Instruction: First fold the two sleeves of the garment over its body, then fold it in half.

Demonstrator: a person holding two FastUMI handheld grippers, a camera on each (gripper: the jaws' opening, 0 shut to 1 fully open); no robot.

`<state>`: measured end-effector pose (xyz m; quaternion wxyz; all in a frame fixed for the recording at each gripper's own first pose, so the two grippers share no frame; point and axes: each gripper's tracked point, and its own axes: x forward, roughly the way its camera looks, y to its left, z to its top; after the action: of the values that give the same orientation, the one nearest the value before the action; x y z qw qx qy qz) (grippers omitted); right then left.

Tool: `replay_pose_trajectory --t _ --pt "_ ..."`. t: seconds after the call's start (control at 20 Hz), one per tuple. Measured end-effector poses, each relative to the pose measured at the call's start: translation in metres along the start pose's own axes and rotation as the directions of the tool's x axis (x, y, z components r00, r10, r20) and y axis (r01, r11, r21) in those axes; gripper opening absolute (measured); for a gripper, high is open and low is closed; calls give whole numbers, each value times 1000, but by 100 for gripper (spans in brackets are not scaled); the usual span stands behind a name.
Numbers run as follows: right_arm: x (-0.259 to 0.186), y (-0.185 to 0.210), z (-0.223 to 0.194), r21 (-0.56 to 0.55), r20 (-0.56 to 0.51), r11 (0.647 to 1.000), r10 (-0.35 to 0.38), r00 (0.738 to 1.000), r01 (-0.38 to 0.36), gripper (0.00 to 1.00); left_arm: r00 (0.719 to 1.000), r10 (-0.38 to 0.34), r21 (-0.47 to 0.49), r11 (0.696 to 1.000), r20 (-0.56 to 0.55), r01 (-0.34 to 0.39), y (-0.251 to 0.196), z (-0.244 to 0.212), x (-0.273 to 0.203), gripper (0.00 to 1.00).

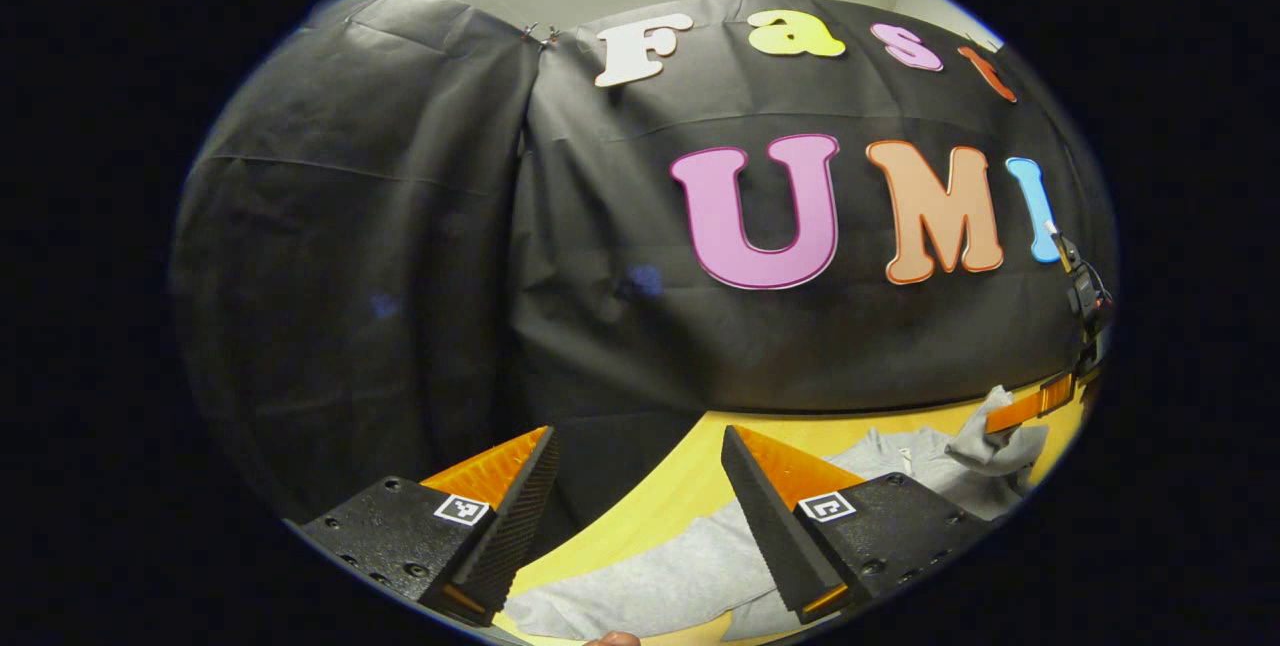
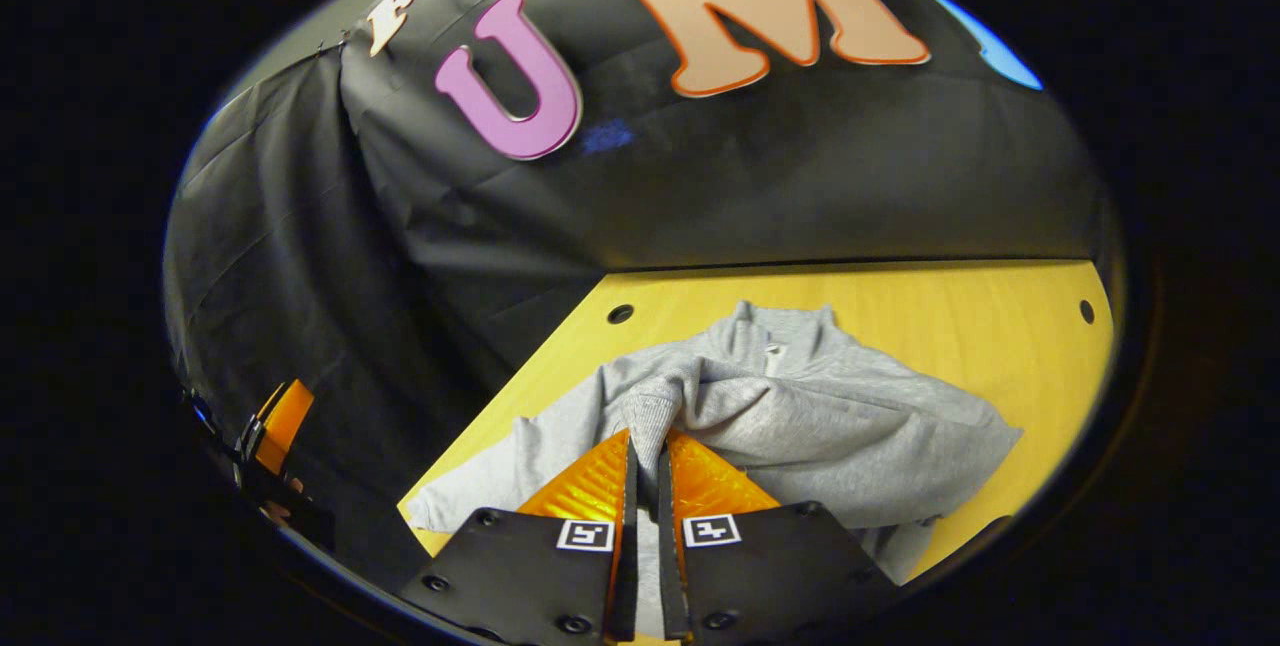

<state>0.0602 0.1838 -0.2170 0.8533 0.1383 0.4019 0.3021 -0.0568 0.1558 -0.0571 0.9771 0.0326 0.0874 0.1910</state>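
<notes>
A grey sweatshirt [image 2: 800, 416] lies on the yellow table [image 2: 950, 316], collar toward the back wall. In the right gripper view, my right gripper [image 2: 648, 448] is shut on the ribbed cuff [image 2: 652, 404] of one sleeve, which is lifted and drawn over the body. In the left gripper view, my left gripper [image 1: 640, 501] stands open above the near left part of the sweatshirt [image 1: 660, 576], with nothing between its fingers. The right gripper [image 1: 1040, 396] shows at the far right of that view, with grey cloth [image 1: 985, 431] hanging from it.
The black cloth wall [image 2: 800, 186] closes the back and left of the table. Two round holes [image 2: 620, 313] [image 2: 1086, 311] sit near the table's far edge. Bare tabletop lies right of the sweatshirt. A person's fingertip [image 1: 610, 638] shows at the bottom edge.
</notes>
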Motion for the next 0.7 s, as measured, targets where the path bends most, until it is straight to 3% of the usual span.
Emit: replay_pose_trajectory --t 0.25,0.7 --pt "55 27 -29 -9 -123 1000 27 992 -28 11 997 78 4 997 -14 -78 43 -9 -11 96" --pt "135 25 -89 56 -307 997 -29 951 49 11 983 162 21 987 -84 -161 97 -41 -27 99"
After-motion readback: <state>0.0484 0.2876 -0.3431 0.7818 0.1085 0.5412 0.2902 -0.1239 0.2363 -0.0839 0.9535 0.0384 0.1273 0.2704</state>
